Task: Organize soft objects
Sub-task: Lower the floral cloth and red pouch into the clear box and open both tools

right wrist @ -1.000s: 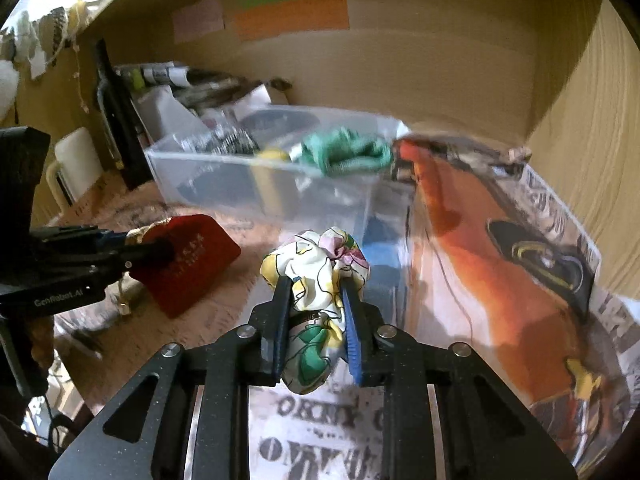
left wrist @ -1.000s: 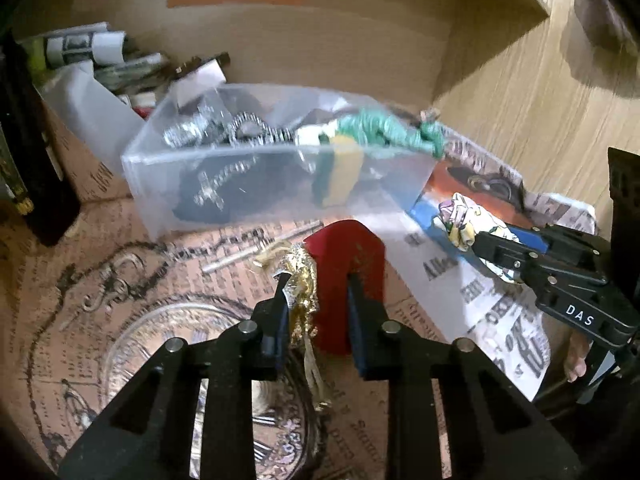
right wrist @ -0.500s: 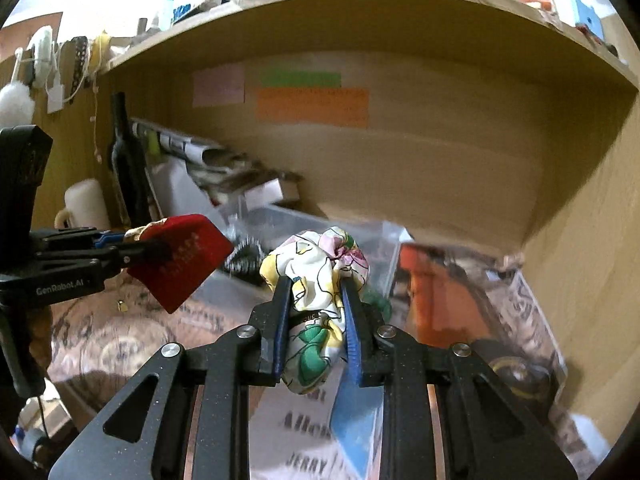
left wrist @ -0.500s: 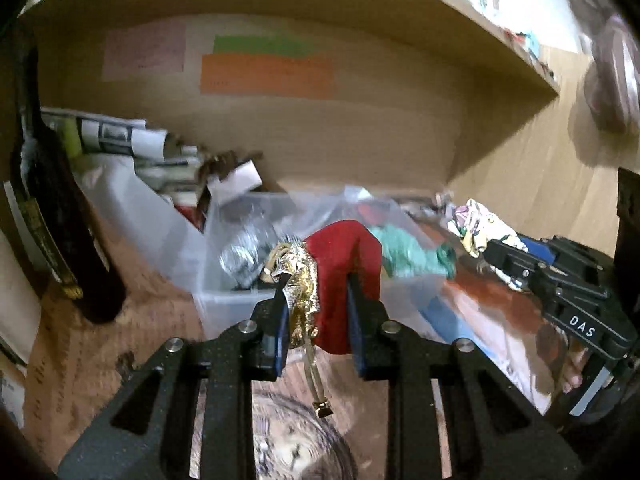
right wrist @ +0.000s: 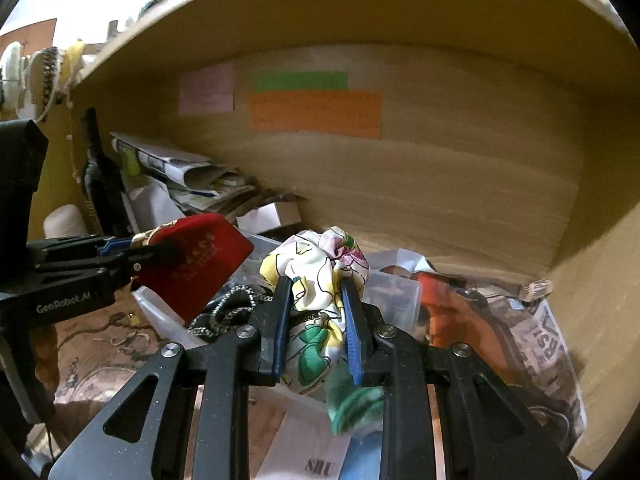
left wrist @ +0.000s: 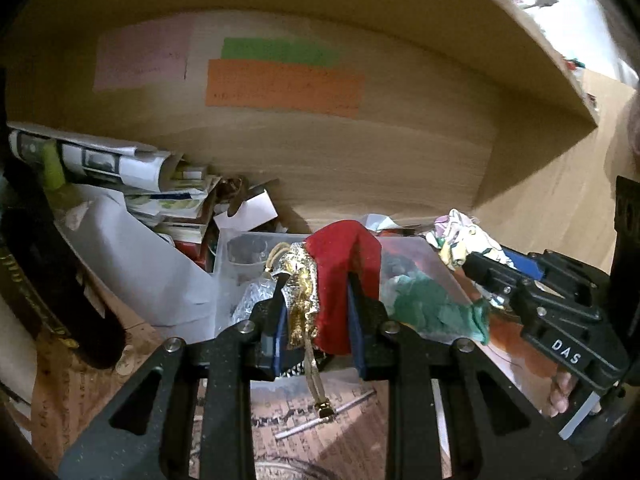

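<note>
My left gripper is shut on a red velvet pouch with gold trim and a dangling cord, held above the clear plastic bin. The pouch also shows in the right wrist view. My right gripper is shut on a floral cloth bundle, held over the same bin. The bundle shows at the right of the left wrist view. A green cloth lies in the bin, also below my right gripper.
A dark bottle and rolled papers stand at the left of the wooden alcove. Coloured notes are stuck on the back wall. Newspaper and an orange sheet cover the surface at right. A white cup sits far left.
Both grippers have risen and moved forward with their loads, from low over the table to above the bin. Both stay shut.
</note>
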`<move>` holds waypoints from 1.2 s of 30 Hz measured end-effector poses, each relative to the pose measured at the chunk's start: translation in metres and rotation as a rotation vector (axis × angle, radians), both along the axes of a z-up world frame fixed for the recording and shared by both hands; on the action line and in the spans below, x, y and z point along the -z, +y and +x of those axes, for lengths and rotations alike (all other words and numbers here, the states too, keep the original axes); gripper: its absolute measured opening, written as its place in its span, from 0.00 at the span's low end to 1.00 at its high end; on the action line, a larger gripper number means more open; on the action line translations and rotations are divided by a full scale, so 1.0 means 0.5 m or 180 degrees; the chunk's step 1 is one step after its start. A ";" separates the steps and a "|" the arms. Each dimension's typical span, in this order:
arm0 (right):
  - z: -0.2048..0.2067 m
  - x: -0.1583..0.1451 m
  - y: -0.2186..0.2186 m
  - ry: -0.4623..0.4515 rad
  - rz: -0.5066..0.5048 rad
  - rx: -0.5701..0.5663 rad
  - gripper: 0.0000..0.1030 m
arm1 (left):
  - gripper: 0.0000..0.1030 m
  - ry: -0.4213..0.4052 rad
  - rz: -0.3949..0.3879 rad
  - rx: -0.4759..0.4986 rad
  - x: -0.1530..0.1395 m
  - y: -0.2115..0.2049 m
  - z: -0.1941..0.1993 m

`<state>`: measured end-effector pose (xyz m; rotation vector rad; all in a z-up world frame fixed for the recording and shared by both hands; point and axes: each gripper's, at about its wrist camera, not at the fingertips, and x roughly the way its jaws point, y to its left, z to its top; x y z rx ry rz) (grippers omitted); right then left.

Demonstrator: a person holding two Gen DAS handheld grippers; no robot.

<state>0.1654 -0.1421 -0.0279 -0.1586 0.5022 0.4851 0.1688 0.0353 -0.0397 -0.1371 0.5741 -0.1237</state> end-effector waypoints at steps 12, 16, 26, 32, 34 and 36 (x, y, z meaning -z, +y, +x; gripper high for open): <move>0.095 0.074 0.028 0.0407 -0.0158 0.0012 0.22 | 0.25 0.0367 0.0039 0.0039 0.071 -0.013 0.099; 0.111 0.100 0.032 0.0537 -0.0207 -0.0016 0.23 | 0.26 0.0440 0.0099 0.0035 0.095 -0.021 0.124; 0.120 0.119 0.034 0.0655 -0.0265 -0.0022 0.32 | 0.45 0.0547 0.0148 0.0060 0.122 -0.028 0.138; 0.109 0.105 0.034 0.0541 -0.0241 0.0010 0.47 | 0.61 0.0466 0.0160 0.0035 0.102 -0.029 0.107; 0.102 0.094 0.029 0.0493 -0.0202 0.0015 0.48 | 0.64 0.0427 0.0163 0.0011 0.092 -0.025 0.095; 0.093 0.080 0.023 0.0443 -0.0161 0.0010 0.49 | 0.64 0.0372 0.0179 0.0004 0.078 -0.022 0.081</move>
